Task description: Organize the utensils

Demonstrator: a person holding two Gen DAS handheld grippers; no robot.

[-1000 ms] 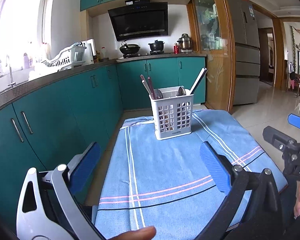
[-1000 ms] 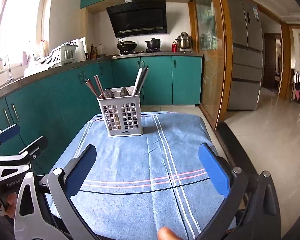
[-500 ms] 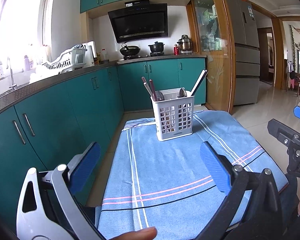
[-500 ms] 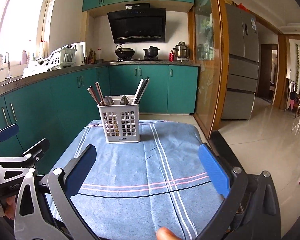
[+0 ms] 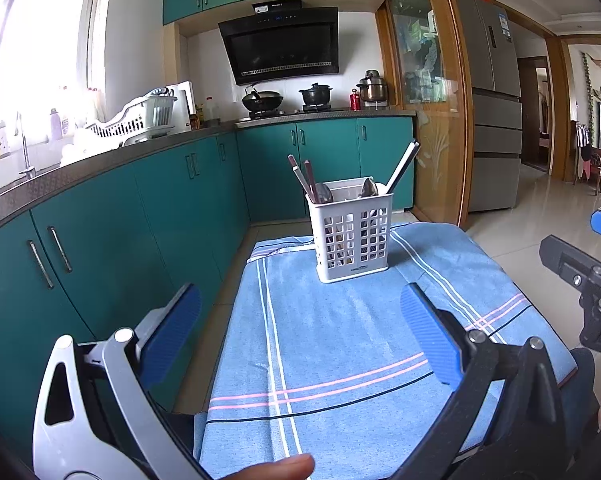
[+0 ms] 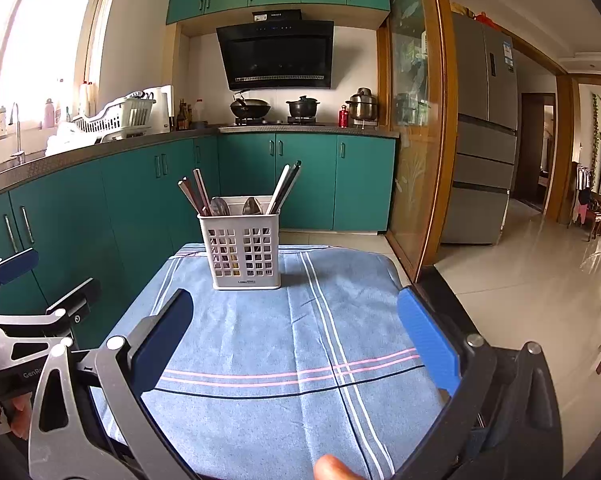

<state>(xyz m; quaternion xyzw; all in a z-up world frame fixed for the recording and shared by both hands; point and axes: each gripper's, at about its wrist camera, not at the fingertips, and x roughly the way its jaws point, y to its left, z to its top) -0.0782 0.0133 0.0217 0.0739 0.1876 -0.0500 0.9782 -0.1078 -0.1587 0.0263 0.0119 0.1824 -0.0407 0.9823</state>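
Note:
A white slotted utensil holder [image 5: 351, 236] [image 6: 244, 242] stands upright at the far end of a blue striped cloth [image 5: 340, 344] [image 6: 284, 340]. Chopsticks [image 5: 304, 178] [image 6: 194, 196], two spoons [image 5: 367, 188] [image 6: 252, 205] and pale sticks [image 5: 402, 166] [image 6: 286, 186] poke out of it. My left gripper [image 5: 300, 332] hangs open over the near part of the cloth, nothing between its blue pads. My right gripper [image 6: 296, 332] is open and empty too, level with the left one and well short of the holder.
Teal cabinets [image 5: 112, 240] under a grey counter run along the left, with a dish rack [image 5: 140, 120] and sink tap. A stove with a wok and pot sits at the back. A fridge [image 6: 482, 128] and tiled floor lie to the right.
Both grippers have drawn back and tilted up a little, so the holder sits lower and farther in both views. Both stay open and empty.

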